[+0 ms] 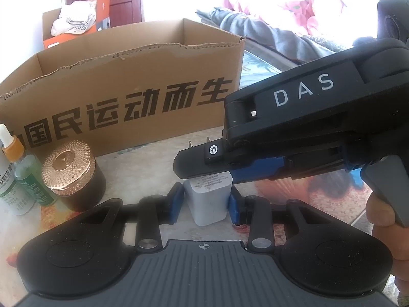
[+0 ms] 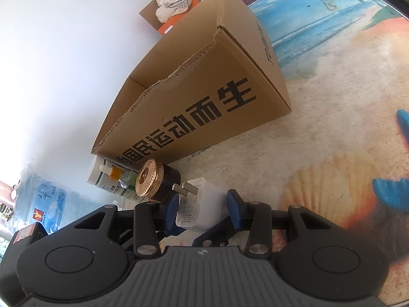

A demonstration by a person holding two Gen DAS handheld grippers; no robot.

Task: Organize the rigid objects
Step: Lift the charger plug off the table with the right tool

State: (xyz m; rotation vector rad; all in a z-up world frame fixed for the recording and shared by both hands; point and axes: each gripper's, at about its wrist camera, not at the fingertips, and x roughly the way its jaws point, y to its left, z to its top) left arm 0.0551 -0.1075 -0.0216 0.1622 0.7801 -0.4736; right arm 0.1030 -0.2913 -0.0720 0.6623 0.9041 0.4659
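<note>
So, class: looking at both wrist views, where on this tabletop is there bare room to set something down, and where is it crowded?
Free: the printed beach cloth right of the cardboard box, out to the shell print. The box's visible inside also looks bare. Crowded: the box's near left corner, where the dropper bottle, gold-lidded jar, white charger and both grippers cluster.

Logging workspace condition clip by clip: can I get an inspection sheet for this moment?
Surface: beach-print cover.
Job's things: white charger; open cardboard box; gold-lidded jar and dropper bottles in front of the box.
Clutter: white cap in a farther box.
Tongs: left tongs shut on the charger; right tongs open around it.
Cables: nothing seen.
Surroundings: white wall, bedding.
</note>
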